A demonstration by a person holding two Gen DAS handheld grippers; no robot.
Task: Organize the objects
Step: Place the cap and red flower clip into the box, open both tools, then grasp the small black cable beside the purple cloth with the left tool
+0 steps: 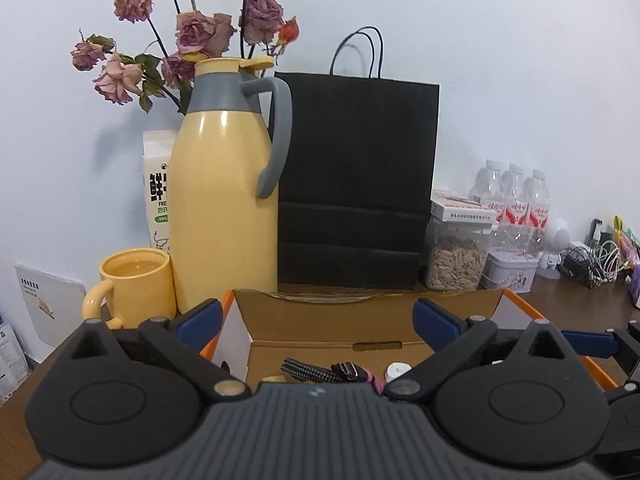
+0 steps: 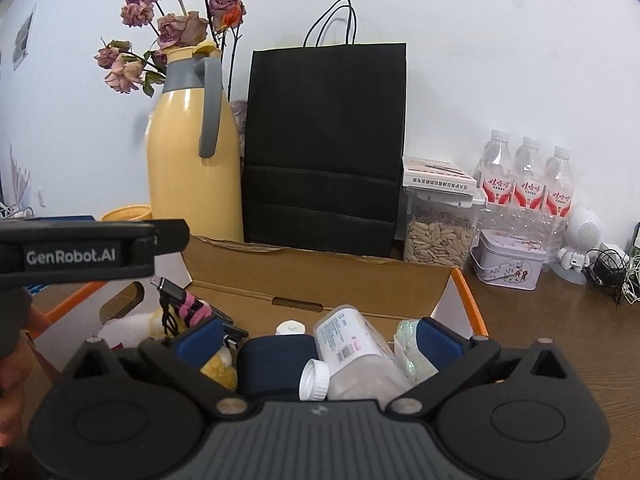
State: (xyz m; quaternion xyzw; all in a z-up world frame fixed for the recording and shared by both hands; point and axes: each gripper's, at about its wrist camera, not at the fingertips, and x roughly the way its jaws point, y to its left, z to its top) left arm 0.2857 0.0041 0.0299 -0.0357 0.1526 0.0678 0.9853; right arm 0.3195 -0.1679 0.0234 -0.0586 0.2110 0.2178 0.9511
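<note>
An open cardboard box [image 1: 320, 316] with orange edges sits on the wooden desk; it also shows in the right wrist view [image 2: 320, 276]. It holds a braided cable [image 1: 312, 370], a clear plastic bottle [image 2: 356, 352] lying on its side with a white cap, a dark blue case [image 2: 276, 360], a pink-and-black item [image 2: 192, 308] and yellow plush [image 2: 218, 368]. My left gripper [image 1: 318, 320] is open and empty above the box's left part. My right gripper [image 2: 320, 336] is open and empty over the bottle and case. The left gripper's body [image 2: 88, 252] shows at the left.
Behind the box stand a yellow thermos [image 1: 224, 184], a yellow mug [image 1: 132, 280], dried roses [image 1: 192, 32], a milk carton [image 1: 158, 188] and a black paper bag [image 1: 356, 176]. At the right are a seed jar [image 2: 436, 236], a tin [image 2: 508, 264], water bottles [image 2: 528, 188] and cables [image 2: 612, 272].
</note>
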